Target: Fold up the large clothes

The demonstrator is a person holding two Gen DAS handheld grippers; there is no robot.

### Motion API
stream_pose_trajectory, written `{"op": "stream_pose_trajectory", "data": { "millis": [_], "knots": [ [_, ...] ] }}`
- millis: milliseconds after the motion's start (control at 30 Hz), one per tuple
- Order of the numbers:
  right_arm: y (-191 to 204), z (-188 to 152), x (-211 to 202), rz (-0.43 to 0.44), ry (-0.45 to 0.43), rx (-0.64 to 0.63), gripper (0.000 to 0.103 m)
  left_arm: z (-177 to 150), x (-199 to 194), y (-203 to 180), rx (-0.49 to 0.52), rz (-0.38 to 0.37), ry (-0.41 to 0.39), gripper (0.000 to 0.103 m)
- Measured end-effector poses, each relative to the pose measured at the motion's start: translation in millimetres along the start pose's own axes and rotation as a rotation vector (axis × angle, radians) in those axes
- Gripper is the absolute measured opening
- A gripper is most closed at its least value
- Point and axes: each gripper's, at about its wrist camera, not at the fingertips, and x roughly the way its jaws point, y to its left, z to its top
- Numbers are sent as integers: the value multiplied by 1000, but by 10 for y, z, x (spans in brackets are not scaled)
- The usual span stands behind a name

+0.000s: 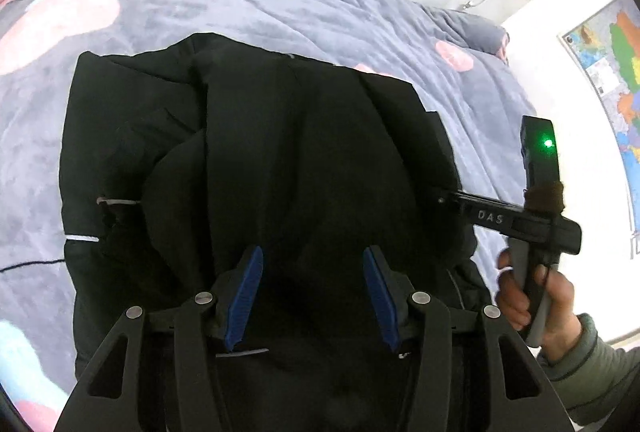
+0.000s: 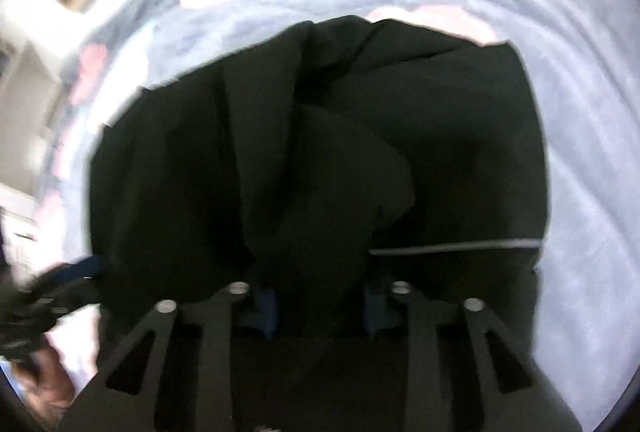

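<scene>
Spreading jaws apart on the left gripper [image 1: 312, 296], hovering blue pads over the black jacket [image 1: 280, 152], pinching nothing. Clamping jaws of the right gripper [image 2: 320, 308] onto a bunched fold at the jacket's near right edge, blurring badly there. Lying rumpled and partly folded on the grey-blue duvet [image 1: 320, 12], near side of the bed. Squeezing the right handle with a hand [image 1: 536, 300].

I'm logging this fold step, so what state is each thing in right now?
Black jacket: partly folded, bunched, lying on the bedspread.
Bedspread: spread flat under the jacket.
Left claw: open above the jacket, nothing between its pads.
Right claw: fingers sunk in dark jacket cloth; grip unclear in the blurred view.
Wall map: hanging.
</scene>
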Motion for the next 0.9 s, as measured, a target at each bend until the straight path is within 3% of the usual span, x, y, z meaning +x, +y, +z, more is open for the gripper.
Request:
{"op": "stream_pose_trajectory", "data": {
  "millis": [33, 100, 167, 300, 433, 467, 533, 600, 733, 833, 900],
  "knots": [
    [-3, -33, -63, 46, -3, 17, 21, 15, 28, 16, -6, 4, 0, 54],
    [-3, -191, -272, 228, -13, 68, 21, 41, 113, 57, -27, 14, 5, 54],
    [-33, -327, -344, 280, -5, 96, 19, 48, 175, 169, -57, 16, 11, 54],
    [-353, -445, -101, 142, 4, 154, 19, 44, 312, 320, -91, 2, 19, 54],
    [-674, -447, 261, 255, 91, 297, 15, -14, 362, 372, -63, 1, 26, 53],
    [-632, -420, 244, 238, 98, 271, 15, -18, 351, 383, -67, -2, 29, 53],
    [-488, -362, 114, 160, 101, 182, 31, -25, 289, 364, -58, 4, 29, 52],
    [-314, -347, -107, 66, 77, 81, 40, -33, 196, 291, -31, 28, 24, 51],
    [124, -218, -571, -13, -31, -105, 52, -4, -142, -38, 67, 53, -43, 51],
    [465, -111, -677, -9, -94, -183, 53, 76, -278, -220, 89, 21, -100, 57],
    [636, 19, -526, -53, -121, -214, 53, 135, -205, -248, 77, 27, -110, 67]
  ]
}}
